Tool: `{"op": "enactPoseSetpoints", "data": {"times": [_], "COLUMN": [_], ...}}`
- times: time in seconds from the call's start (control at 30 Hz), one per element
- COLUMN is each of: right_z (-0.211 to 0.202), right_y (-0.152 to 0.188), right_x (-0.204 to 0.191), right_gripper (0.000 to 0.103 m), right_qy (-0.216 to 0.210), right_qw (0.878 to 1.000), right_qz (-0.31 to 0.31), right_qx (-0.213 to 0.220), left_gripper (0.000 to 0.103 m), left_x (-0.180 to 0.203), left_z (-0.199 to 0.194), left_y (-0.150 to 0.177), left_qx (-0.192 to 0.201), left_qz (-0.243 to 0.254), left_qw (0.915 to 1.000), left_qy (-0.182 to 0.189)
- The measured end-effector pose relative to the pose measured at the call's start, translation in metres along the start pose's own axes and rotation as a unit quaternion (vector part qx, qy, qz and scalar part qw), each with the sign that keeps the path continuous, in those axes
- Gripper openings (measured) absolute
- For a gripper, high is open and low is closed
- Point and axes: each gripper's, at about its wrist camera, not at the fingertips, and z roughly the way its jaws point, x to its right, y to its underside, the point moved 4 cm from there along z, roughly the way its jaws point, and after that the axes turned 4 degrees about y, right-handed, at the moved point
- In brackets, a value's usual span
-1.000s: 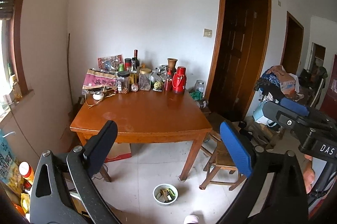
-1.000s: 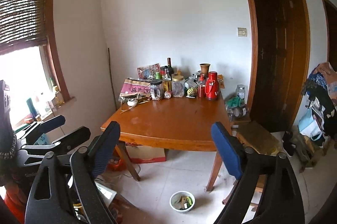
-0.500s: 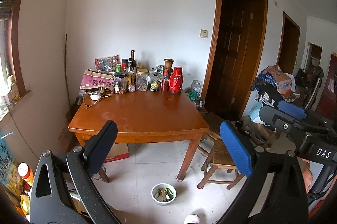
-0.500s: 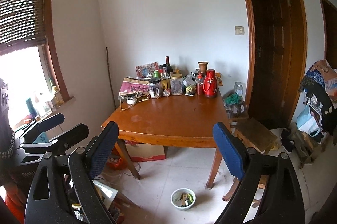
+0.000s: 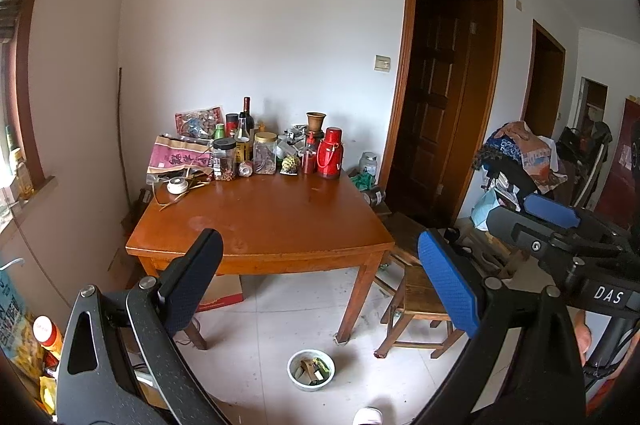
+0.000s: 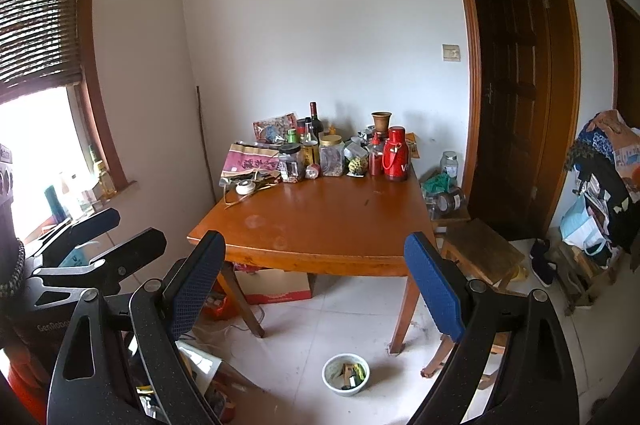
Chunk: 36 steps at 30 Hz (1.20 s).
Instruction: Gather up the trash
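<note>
Both grippers have drifted slightly, so the wooden table (image 5: 264, 225) now sits a little lower and further left in the left wrist view than a second ago. The left gripper (image 5: 320, 281) and the right gripper (image 6: 316, 285) hover with jaws spread wide and nothing between them. In the left wrist view the right gripper's body shows at the right edge, lettered "DAS"; in the right wrist view the left gripper's body at lower left reads "GenRobo", the rest cut off. On the tiled floor just in front of the table, near its front right leg, a white bowl (image 6: 346, 373) holds scraps of trash (image 6: 352, 375). A wooden stool (image 6: 482, 251) stands beside the table. At the table's far edge, against the wall, crowd a red thermos (image 6: 395, 155), a dark wine bottle (image 6: 315, 123), clear jars and a pink printed bag (image 6: 250, 161); their labels are too small to read. A dark wooden door (image 6: 516, 85) stands beyond.
</note>
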Motion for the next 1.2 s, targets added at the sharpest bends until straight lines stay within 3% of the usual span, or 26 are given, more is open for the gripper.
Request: {"op": "enactPoseSetpoints", "data": {"times": [1.2], "right_z": [-0.0028], "right_y": [-0.0049], "right_x": [0.0030], "right_gripper": [0.090], "right_qy": [0.004], "right_qw": [1.000], "right_qz": [-0.005], "right_qx": [0.002], "left_gripper": [0.102], "left_x": [0.0073], "left_z": [0.0002], "left_y": [-0.0098], "left_qx": [0.011], "left_qz": [-0.010], "left_qw": [0.9999], "left_qy": [0.002]}}
